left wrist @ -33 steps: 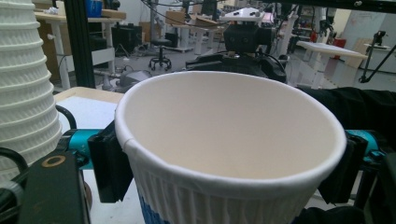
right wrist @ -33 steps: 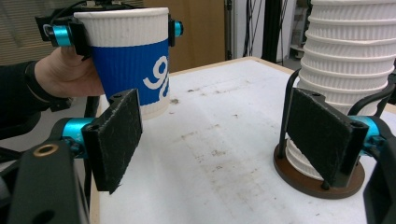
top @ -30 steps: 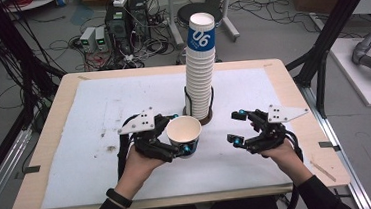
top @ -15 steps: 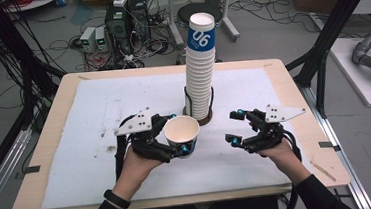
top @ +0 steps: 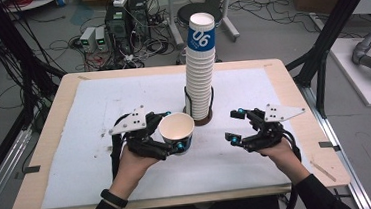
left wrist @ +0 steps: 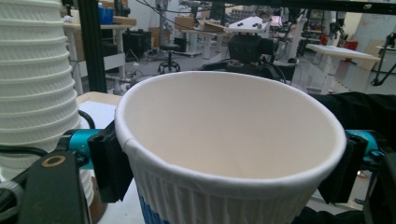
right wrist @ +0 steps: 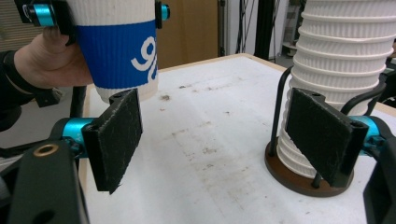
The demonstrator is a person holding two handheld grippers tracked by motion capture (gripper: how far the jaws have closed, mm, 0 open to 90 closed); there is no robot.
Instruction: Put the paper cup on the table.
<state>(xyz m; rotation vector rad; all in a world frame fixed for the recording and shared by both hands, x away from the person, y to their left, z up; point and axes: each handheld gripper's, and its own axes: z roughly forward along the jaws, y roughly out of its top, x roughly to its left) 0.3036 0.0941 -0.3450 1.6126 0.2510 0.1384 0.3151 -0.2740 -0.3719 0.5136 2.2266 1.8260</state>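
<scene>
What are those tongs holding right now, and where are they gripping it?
The left tongs clamp a single paper cup by its sides just under the rim, upright and open end up. The right tongs stand open, holding nothing.

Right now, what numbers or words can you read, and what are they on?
"06" in white on the blue band of the top paper cup of the tall white stack.
White digits, perhaps "90", partly hidden, on the blue band of the white paper cup in the left gripper.
</scene>
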